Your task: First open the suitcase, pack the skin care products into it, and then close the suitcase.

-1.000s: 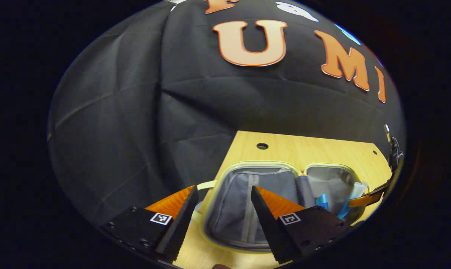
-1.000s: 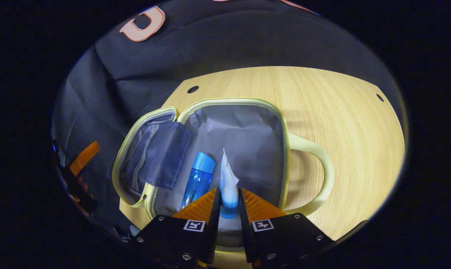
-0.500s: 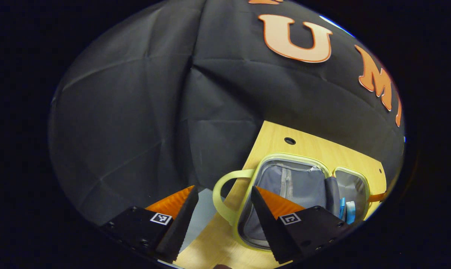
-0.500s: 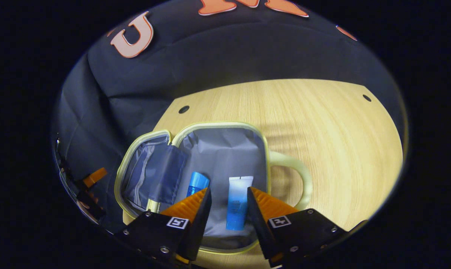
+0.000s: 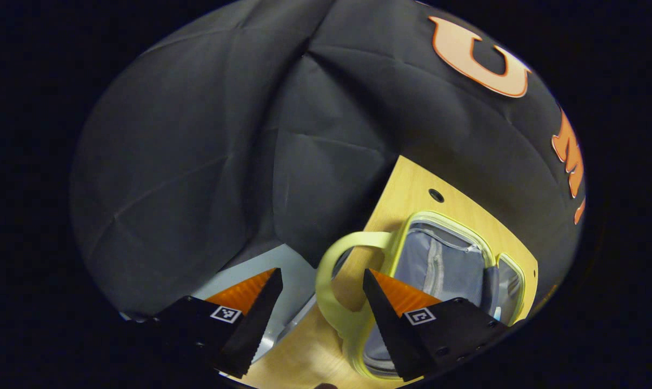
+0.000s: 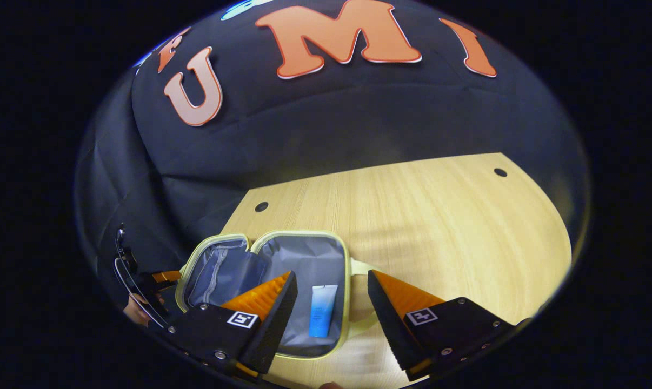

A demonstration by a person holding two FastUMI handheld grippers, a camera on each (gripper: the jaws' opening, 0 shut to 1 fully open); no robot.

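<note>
Suitcase (image 6: 291, 254) lies open on table (image 6: 439, 216), tube (image 6: 321, 310) inside.
My right gripper (image 6: 328, 297) gapes empty just above tube; my left gripper (image 5: 320, 294), released, hovers by the handle (image 5: 334, 281).

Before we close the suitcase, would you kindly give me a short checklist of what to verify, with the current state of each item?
1. Suitcase lying fully open on the table: ok.
2. Tube inside the right-hand half, clear of the rim: ok.
3. Second skin care product inside: cannot tell; the right tongs' finger covers that spot in the right gripper view.
4. Right tongs open, holding nothing, raised above the case: ok.
5. Left tongs open, holding nothing, with the suitcase handle between their fingers: ok.
6. Lid half free to fold over: ok; its pocket flap lies flat.
</note>
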